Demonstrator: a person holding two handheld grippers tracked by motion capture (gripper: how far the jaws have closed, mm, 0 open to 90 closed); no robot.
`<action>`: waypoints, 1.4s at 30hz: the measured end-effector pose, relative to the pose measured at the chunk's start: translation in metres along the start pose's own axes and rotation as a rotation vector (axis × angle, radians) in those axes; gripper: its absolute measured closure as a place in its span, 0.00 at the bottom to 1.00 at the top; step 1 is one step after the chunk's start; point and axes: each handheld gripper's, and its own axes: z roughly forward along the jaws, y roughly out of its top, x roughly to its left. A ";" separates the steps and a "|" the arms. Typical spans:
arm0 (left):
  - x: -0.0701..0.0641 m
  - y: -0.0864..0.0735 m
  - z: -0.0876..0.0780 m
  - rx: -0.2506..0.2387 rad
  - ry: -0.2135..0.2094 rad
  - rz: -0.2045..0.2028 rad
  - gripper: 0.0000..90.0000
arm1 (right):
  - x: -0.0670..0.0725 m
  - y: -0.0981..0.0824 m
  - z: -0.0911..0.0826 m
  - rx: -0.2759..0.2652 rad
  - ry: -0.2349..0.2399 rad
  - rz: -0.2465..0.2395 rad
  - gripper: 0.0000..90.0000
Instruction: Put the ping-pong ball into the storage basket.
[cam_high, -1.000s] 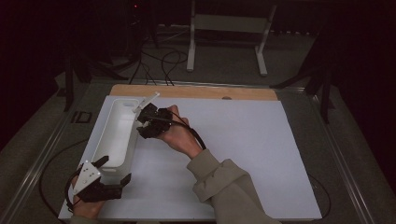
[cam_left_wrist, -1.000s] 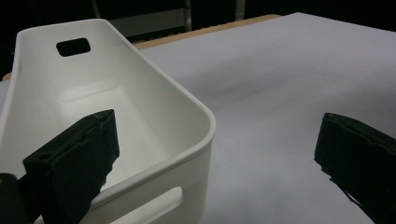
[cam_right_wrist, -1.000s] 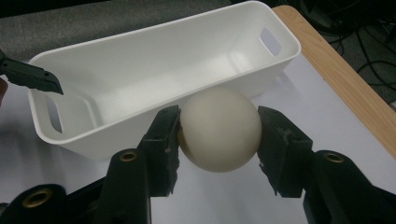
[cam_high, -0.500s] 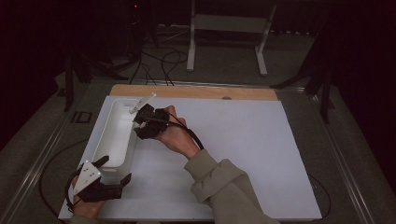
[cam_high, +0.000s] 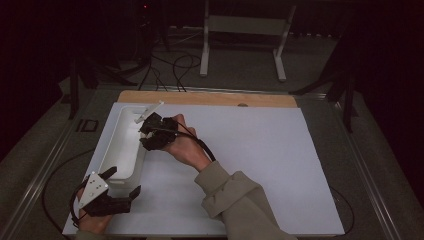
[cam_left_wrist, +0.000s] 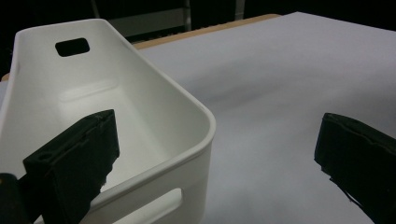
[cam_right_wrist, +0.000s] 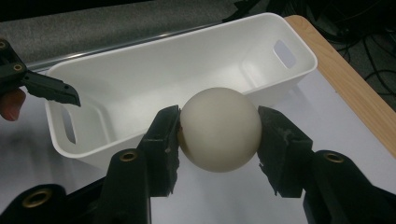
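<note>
A pale, smooth ball (cam_right_wrist: 219, 140) sits squeezed between the two black pads of my right gripper (cam_right_wrist: 218, 126). In the high view this right gripper (cam_high: 146, 134) hovers at the right rim of a long white bin (cam_high: 120, 150) with handle slots. The bin (cam_right_wrist: 140, 79) lies just beyond the ball and has nothing in it. At the table's near left corner my left gripper (cam_high: 125, 181) stands open. Its jaws spread wide around the near corner of the bin (cam_left_wrist: 154, 112) without touching it; the left gripper (cam_left_wrist: 215, 154) holds nothing.
A white sheet (cam_high: 260, 160) covers the table, with wide free room to the right of the arm. A wooden strip (cam_high: 210, 98) runs along the far edge. Beyond it stand a metal frame (cam_high: 245, 30) and floor cables (cam_high: 170, 65).
My right gripper has edged slightly left toward the bin, still with the ball in it. The left gripper has stayed where it was.
</note>
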 end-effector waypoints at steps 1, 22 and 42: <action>0.000 0.000 0.000 0.000 0.000 0.000 0.00 | 0.000 0.000 0.000 -0.002 0.000 -0.001 0.57; 0.000 0.000 0.000 0.001 -0.003 -0.001 0.00 | 0.008 0.004 0.005 -0.034 0.022 0.000 0.57; 0.000 0.000 0.001 0.001 -0.008 -0.003 0.00 | 0.013 0.009 0.013 -0.043 0.056 0.007 0.57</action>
